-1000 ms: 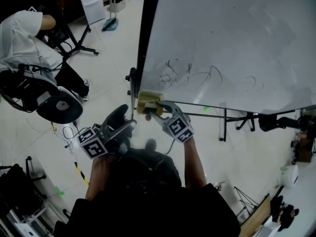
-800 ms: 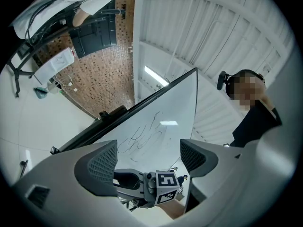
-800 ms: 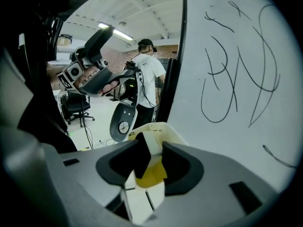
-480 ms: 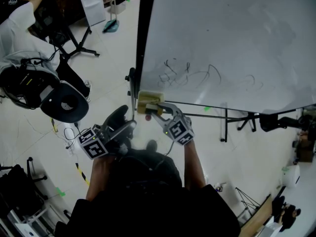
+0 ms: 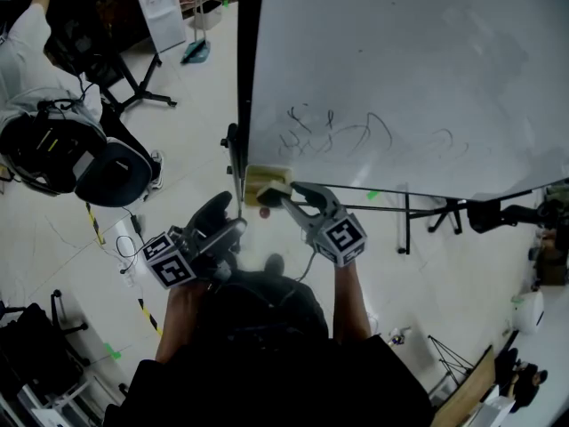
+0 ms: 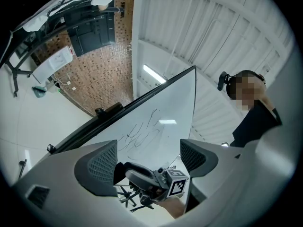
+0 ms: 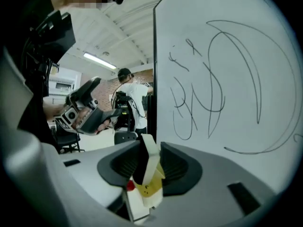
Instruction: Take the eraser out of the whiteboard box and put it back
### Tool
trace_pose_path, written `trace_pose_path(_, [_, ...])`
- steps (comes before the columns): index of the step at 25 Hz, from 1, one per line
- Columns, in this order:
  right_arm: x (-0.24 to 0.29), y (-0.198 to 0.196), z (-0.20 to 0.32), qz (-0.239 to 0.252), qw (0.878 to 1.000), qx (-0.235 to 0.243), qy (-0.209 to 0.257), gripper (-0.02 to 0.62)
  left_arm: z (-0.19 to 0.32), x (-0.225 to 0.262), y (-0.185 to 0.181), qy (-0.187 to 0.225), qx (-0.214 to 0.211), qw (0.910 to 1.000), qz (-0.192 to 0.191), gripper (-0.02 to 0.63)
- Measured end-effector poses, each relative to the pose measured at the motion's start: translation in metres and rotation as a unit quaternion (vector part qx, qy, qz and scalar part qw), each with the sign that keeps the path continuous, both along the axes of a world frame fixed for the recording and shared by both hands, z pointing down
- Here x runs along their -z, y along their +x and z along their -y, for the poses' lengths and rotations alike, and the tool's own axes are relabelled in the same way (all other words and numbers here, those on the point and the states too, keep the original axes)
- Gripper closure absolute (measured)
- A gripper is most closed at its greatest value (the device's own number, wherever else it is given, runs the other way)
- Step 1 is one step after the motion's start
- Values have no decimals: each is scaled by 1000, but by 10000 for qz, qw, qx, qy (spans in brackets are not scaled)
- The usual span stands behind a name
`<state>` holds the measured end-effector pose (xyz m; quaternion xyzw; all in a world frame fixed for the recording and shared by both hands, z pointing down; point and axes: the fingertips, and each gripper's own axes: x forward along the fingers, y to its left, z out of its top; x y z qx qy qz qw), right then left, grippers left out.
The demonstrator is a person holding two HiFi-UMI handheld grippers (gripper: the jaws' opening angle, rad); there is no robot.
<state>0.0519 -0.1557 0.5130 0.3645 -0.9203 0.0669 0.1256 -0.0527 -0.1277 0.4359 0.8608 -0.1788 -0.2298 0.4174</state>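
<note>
Pinching the eraser (image 7: 149, 156) upright just above the box (image 7: 152, 189), the right hand-held gripper (image 7: 150, 165) has just been closing; the left hand-held gripper (image 6: 149, 159) stands wide, empty

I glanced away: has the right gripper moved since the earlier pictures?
Yes. The right gripper has lifted toward the camera and rightward from the yellow box; its jaws have just been closing on the eraser.
</note>
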Motion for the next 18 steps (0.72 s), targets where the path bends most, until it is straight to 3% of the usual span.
trace_pose_path(10, [72,16,-8,1044,9935,-180,412,440,-5,6,3,50,-63,10000,-11,198])
trace_pose_path(18, [136,33,-13,2131,9722,-384,887,442,-4,7,2,54,-54,10000,-24,198])
